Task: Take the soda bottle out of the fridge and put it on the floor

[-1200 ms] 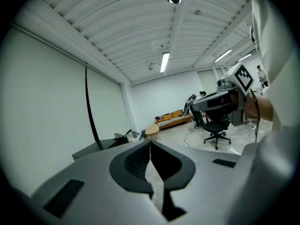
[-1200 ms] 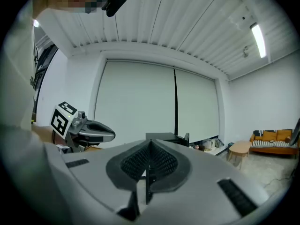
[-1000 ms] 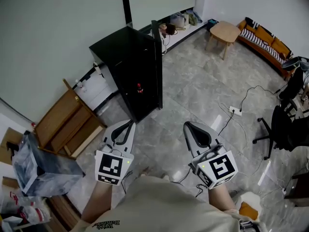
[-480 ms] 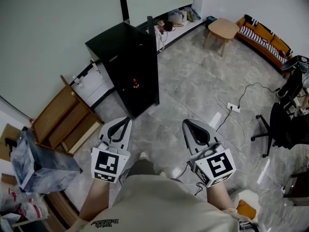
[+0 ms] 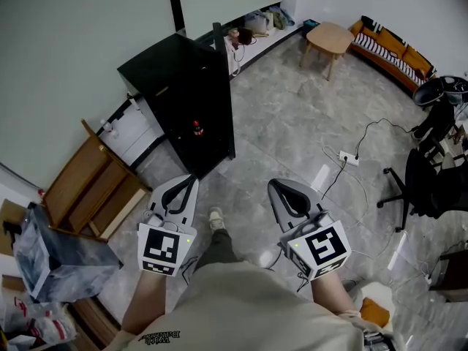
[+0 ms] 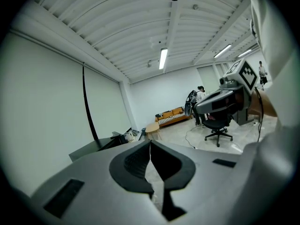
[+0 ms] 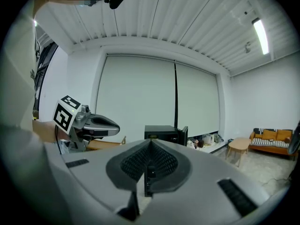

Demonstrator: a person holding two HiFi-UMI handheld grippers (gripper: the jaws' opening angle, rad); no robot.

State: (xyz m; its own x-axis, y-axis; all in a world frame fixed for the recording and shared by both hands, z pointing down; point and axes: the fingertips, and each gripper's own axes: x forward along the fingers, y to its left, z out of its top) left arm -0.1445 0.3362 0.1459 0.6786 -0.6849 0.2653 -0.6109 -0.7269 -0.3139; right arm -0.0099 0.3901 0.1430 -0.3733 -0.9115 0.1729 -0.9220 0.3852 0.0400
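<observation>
Black fridge [image 5: 164,68] stands at eleven o'clock in the head view, door ajar. A small red item inside is likely the soda bottle [image 5: 196,128], but it is too small to confirm. Nothing is removed yet. Left gripper [image 5: 193,178] and right gripper [image 5: 273,184] hang well short of it.

Left gripper view: jaws together, empty.

Right gripper view: jaws together, empty, fridge at twelve o'clock.
</observation>
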